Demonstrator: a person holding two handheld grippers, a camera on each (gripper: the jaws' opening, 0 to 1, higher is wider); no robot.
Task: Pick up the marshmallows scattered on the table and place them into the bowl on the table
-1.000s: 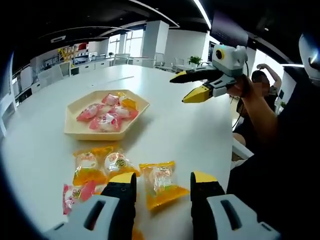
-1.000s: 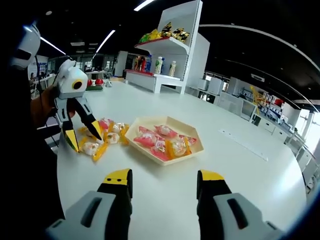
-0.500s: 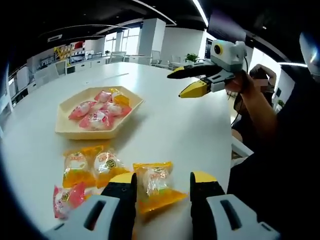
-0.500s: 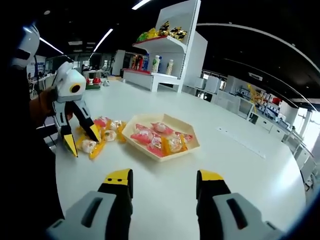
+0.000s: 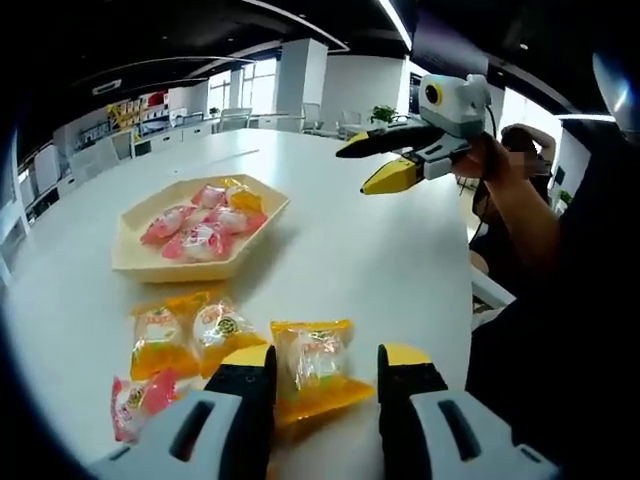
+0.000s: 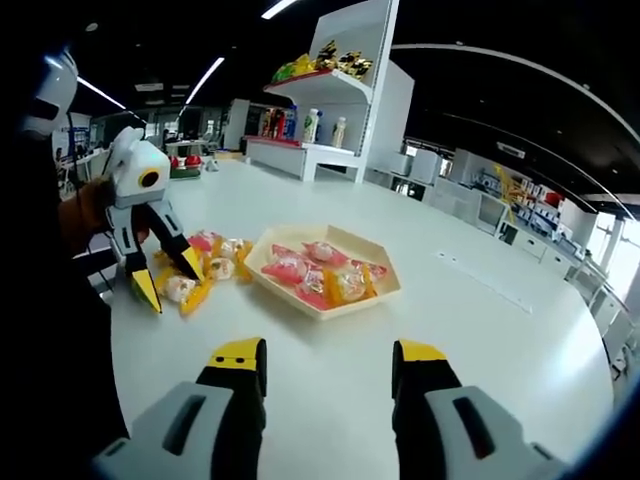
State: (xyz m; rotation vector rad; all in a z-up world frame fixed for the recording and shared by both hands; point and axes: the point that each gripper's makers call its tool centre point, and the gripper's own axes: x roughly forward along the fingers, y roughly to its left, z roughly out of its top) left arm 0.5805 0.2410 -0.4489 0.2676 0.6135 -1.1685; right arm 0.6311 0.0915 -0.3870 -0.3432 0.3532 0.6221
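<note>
Marshmallow (image 5: pixel 316 366) between open left claw (image 5: pixel 324 372) tips

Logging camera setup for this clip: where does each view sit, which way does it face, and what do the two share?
Left gripper view: rides the left gripper, looking over loose marshmallow packets toward the bowl; the right gripper and a forearm enter from the right.
Right gripper view: rides the right gripper, facing the bowl and shelving; the left gripper stands over packets.
Shared: bowl, packets, white table, each other's gripper.
</note>
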